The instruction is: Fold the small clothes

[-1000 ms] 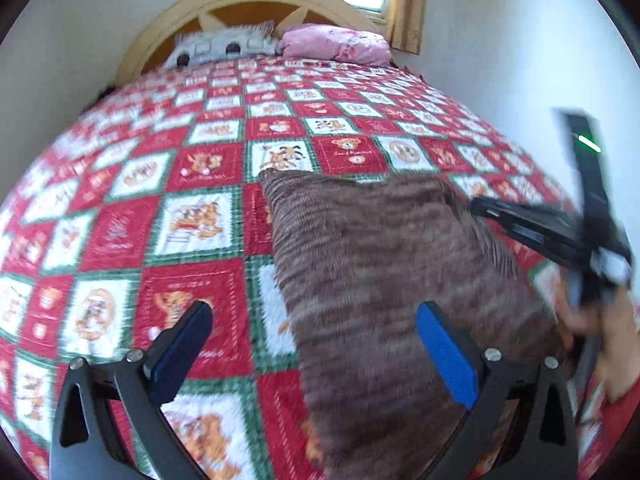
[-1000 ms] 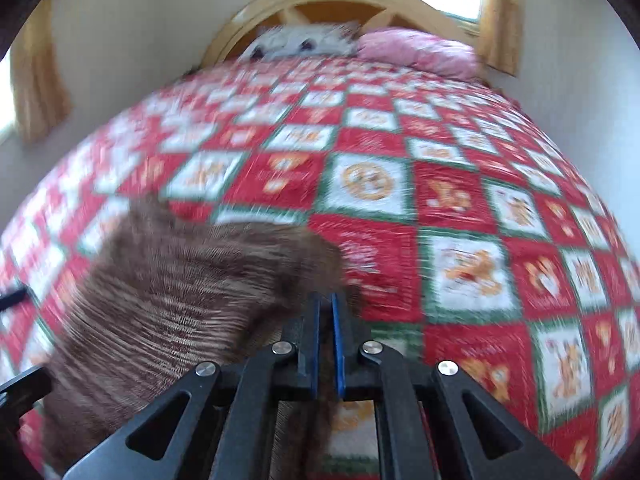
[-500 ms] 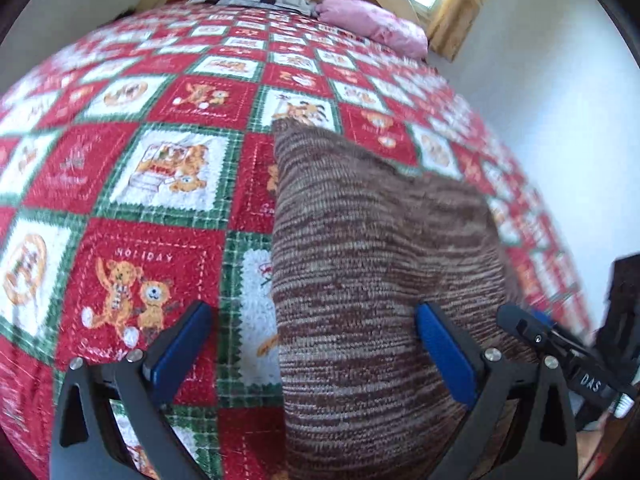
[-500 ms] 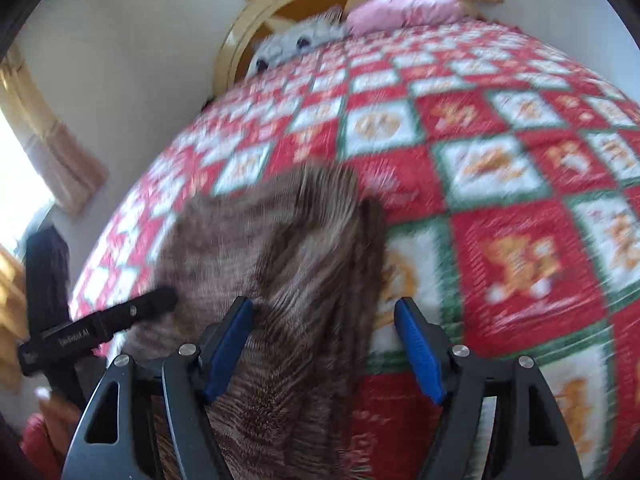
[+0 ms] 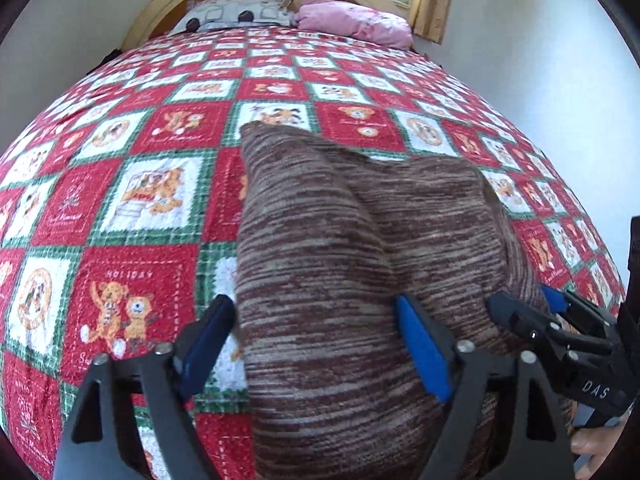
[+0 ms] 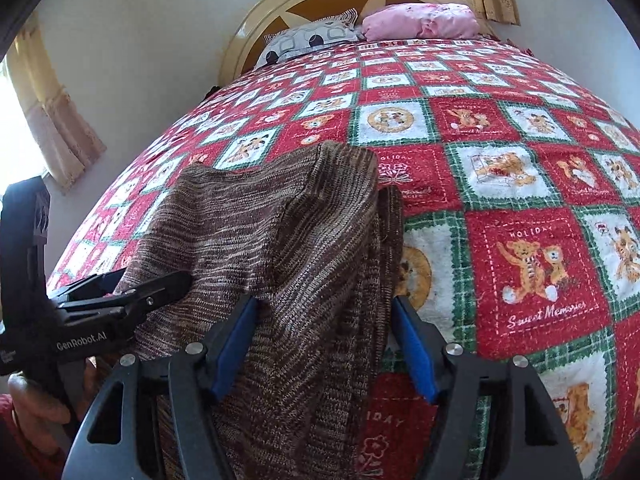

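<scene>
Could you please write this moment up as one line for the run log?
brown knit garment lying on quilt | left gripper open, jaws just closing, straddling garment | right gripper open, garment between jaws

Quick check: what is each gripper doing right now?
Left gripper: jaws open, just been closing around the brown knit garment.
Right gripper: jaws open, garment between them, released.

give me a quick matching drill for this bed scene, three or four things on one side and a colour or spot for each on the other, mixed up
Things:
1. knit garment
2. bedspread
3. pink pillow
4. patterned pillow

Descriptions:
A. grey-white with dark spots, at the headboard
B. red, white and green bear squares
C. brown striped, lying between the open jaws
D. nearest the curtain

Pairs: 1-C, 2-B, 3-D, 4-A
</scene>
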Action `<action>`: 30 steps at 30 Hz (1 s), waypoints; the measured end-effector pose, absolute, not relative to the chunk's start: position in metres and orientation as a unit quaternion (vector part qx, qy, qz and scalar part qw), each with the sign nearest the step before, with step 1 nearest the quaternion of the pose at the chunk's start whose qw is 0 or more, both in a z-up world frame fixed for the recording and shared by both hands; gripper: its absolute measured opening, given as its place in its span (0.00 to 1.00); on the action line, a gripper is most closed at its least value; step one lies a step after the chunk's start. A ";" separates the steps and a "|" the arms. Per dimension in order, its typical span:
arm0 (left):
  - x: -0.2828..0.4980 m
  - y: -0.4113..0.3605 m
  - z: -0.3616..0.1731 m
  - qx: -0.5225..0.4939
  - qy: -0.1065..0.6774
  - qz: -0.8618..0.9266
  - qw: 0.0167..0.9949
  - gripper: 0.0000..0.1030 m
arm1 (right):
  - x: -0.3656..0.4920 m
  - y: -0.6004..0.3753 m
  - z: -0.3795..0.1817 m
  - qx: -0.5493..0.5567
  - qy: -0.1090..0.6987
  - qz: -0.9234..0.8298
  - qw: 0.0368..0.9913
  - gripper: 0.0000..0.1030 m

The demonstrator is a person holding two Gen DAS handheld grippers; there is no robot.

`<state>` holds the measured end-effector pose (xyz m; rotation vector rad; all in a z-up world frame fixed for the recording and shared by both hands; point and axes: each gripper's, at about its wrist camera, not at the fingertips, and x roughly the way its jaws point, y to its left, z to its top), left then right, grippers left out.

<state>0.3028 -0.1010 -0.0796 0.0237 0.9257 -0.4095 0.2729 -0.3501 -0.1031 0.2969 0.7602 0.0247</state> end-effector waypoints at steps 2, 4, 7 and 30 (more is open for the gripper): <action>0.304 -0.101 -0.079 0.008 0.443 -0.201 0.874 0.77 | 0.273 -0.349 -0.103 0.140 0.370 0.010 0.918 0.67; 0.304 -0.104 -0.079 0.009 0.441 -0.203 0.874 0.75 | 0.274 -0.346 -0.102 0.133 0.371 0.009 0.919 0.62; 0.302 -0.105 -0.078 0.011 0.436 -0.207 0.876 0.68 | 0.273 -0.338 -0.100 0.118 0.367 0.019 0.923 0.49; 0.278 -0.111 -0.057 0.049 0.413 -0.188 0.890 0.29 | 0.251 -0.310 -0.072 0.094 0.330 -0.007 0.939 0.22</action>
